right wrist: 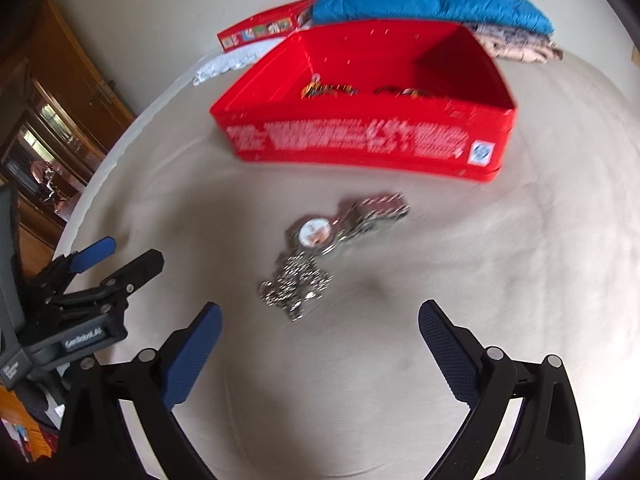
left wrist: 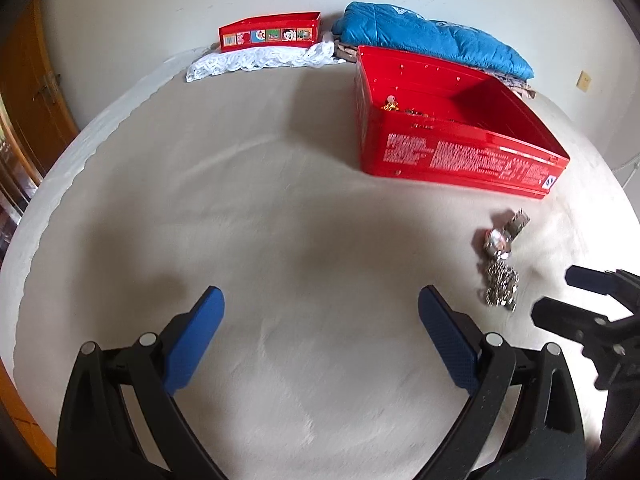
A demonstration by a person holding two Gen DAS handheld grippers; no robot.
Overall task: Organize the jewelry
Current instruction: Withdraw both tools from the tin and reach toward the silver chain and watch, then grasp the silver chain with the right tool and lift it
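A silver watch (right wrist: 320, 232) with a metal band lies on the cream bed cover, and a heap of silver chain (right wrist: 294, 286) touches its near side. My right gripper (right wrist: 320, 312) stands open just short of the chain, with nothing between its fingers. Behind the watch sits an open red tin box (right wrist: 360, 148) with some gold and coloured jewelry (right wrist: 328, 89) on its floor. My left gripper (left wrist: 320, 300) is open over bare cover. In the left wrist view the watch (left wrist: 498, 238) and chain (left wrist: 500, 284) lie to its right, the red box (left wrist: 460, 156) farther back, and the right gripper (left wrist: 560, 296) at the right edge.
A red lid with cartoon pictures (left wrist: 272, 32) rests on white lace (left wrist: 256, 62) by the wall. A folded blue quilt (left wrist: 432, 38) lies behind the box on patterned cloth. A wooden cabinet (right wrist: 60, 92) stands off the bed's left edge.
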